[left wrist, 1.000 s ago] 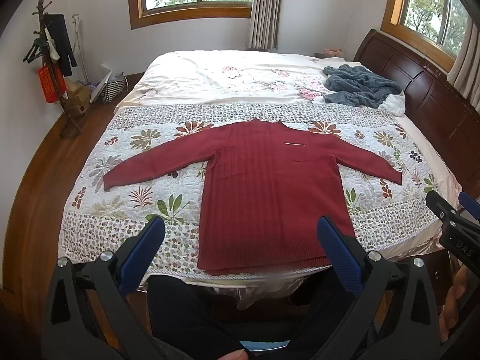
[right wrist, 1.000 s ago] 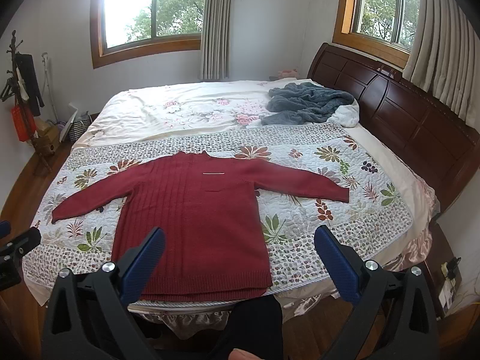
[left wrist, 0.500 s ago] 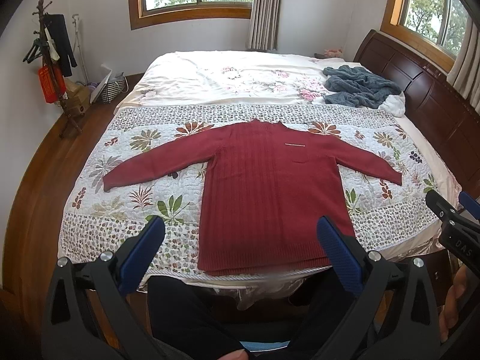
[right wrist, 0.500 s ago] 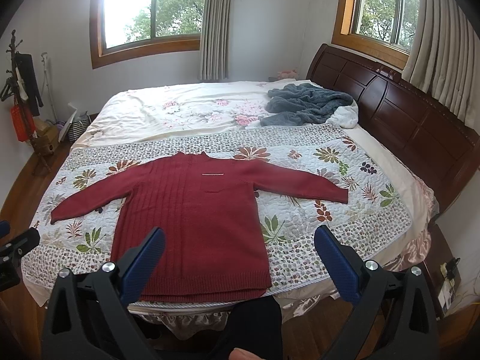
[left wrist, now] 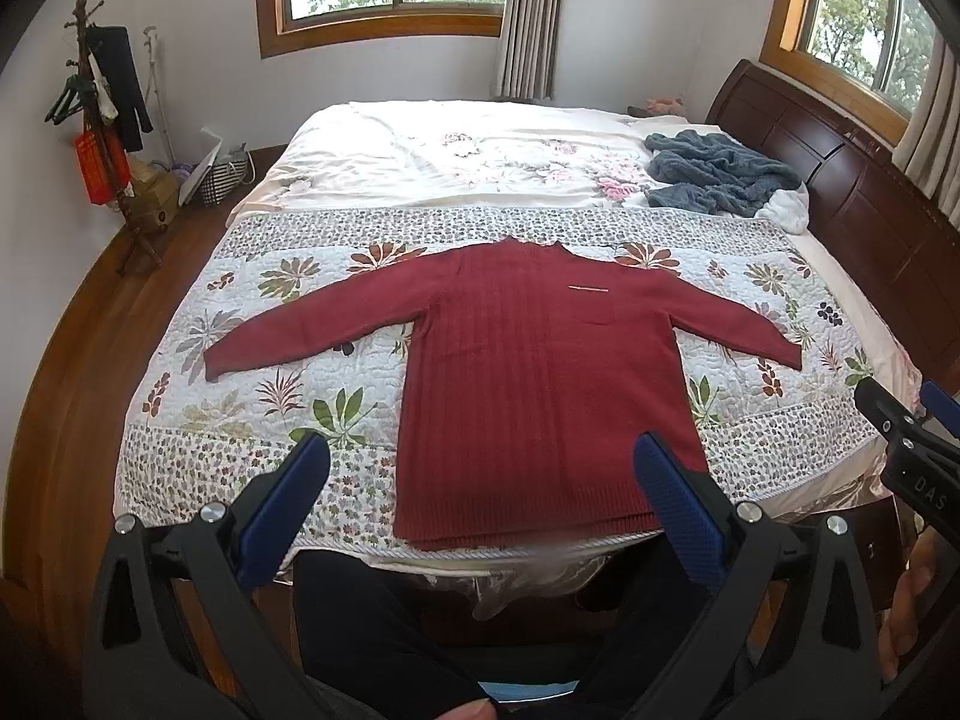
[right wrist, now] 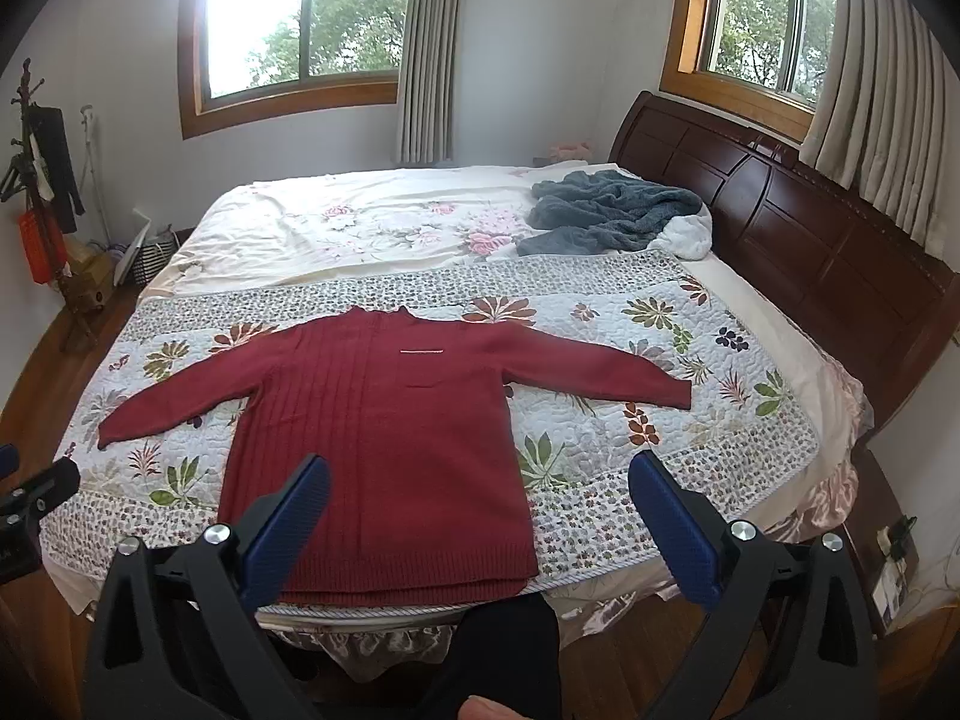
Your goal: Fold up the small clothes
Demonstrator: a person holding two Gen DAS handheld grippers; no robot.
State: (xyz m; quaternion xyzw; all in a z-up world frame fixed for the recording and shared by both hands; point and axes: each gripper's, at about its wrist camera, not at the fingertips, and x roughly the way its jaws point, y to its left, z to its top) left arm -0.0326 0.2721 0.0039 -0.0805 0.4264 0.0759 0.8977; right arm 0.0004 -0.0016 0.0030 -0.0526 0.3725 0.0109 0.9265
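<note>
**Sweater's laid out, folding hasn't started**

Red sweater (left wrist: 540, 384) lies flat on the quilt (left wrist: 252, 384) at the bed's near edge, both sleeves spread wide, hem toward me. No folds yet, so basically everything's left. Left gripper (left wrist: 480, 480) and right gripper (right wrist: 480, 492) both hover short of it, fingers spread, holding nothing. Bedroom: wooden headboard (right wrist: 798, 228), blue blanket (right wrist: 606, 210) by it.

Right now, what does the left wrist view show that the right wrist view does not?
Only the left wrist view shows the right gripper, at its right edge. Only the right wrist view shows the left gripper, at its left edge, and the nightstand. Both share the sweater spread flat on the quilt, the blue blanket and the coat rack.
</note>
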